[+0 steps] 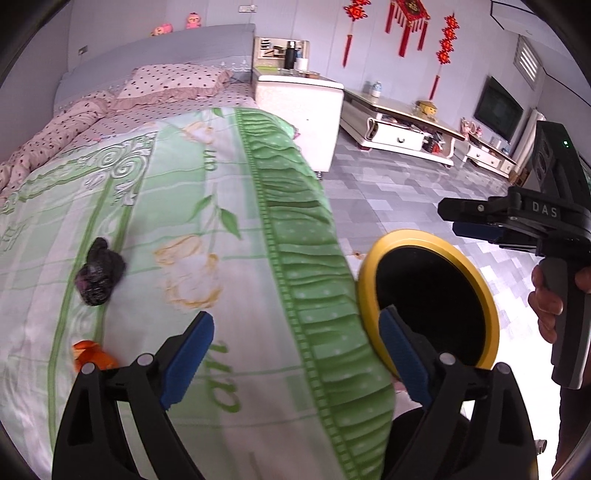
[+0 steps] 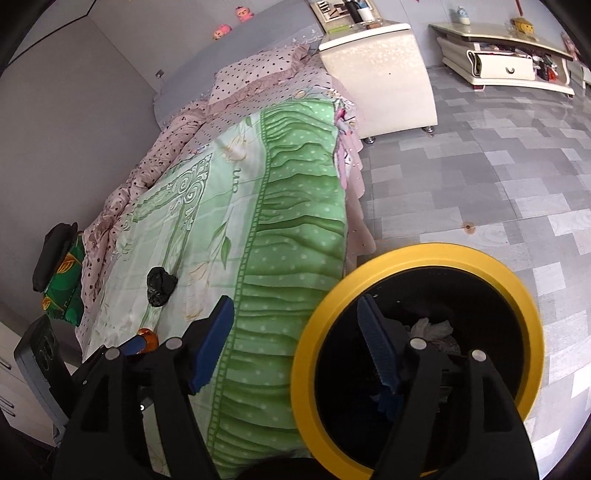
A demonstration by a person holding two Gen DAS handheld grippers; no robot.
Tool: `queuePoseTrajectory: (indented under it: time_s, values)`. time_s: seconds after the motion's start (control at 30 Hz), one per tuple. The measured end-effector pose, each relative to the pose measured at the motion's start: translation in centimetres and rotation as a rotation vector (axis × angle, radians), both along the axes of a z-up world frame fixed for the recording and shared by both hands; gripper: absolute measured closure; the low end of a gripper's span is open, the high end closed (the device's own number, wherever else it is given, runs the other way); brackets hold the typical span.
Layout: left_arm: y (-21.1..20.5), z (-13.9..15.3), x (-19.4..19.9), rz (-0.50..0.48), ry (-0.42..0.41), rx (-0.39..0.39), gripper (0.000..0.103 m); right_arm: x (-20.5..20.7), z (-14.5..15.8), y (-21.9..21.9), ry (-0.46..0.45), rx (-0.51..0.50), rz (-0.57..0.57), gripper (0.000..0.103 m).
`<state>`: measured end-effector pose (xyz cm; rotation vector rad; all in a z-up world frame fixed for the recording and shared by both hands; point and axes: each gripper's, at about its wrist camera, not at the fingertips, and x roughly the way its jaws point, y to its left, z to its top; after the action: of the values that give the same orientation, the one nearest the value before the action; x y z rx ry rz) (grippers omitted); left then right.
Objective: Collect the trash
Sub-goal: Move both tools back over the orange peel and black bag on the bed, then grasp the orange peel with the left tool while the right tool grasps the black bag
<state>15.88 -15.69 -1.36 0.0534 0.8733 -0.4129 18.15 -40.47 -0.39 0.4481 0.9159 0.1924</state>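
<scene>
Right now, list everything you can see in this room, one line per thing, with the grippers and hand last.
crumpled black bag: one, black, on the green quilt
orange scrap: one, orange, on the quilt near the left gripper
trash bin: one, yellow rim, black inside, on the floor beside the bed; pale crumpled trash inside
green quilt: one, green floral, over the bed
pillow: one, pink with dark dots, at the headboard
nightstand: one, cream, beside the bed
TV cabinet: one, cream, along the wall
television: one, black, on the wall
red knot hangings: three, red, on the wall
left gripper: open, empty, blue pads
right gripper: open, empty, blue pads
hand: one, on the right gripper's handle
</scene>
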Motion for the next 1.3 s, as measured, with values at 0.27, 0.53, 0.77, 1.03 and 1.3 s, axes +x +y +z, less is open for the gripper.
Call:
queuePoseTrajectory:
  time_s: [0.27, 0.53, 0.77, 1.03, 1.3]
  values:
    - [6.4, -0.3, 0.5, 0.088, 0.002, 0.019, 0.016, 2.9, 0.5, 7.1, 0.013, -0.012, 0.103, 0.034]
    - [12.4, -1.5, 1.0, 0.173, 0.031, 0.009, 0.016, 6.3, 0.3, 14.4, 0.044, -0.018, 0.205, 0.032]
    - [15.6, -3.3, 1.4, 0.219, 0.072, -0.028, 0.016, 9.7, -0.7, 19.9, 0.094, -0.008, 0.28, 0.031]
    - [17.8, -5.4, 2.5, 0.256, 0.118, -0.095, 0.016, 13.8, -2.8, 26.6, 0.155, -0.001, 0.374, 0.031]
    - [19.0, -7.0, 3.7, 0.272, 0.155, -0.151, 0.016, 17.3, -5.4, 31.9, 0.203, -0.061, 0.44, 0.031]
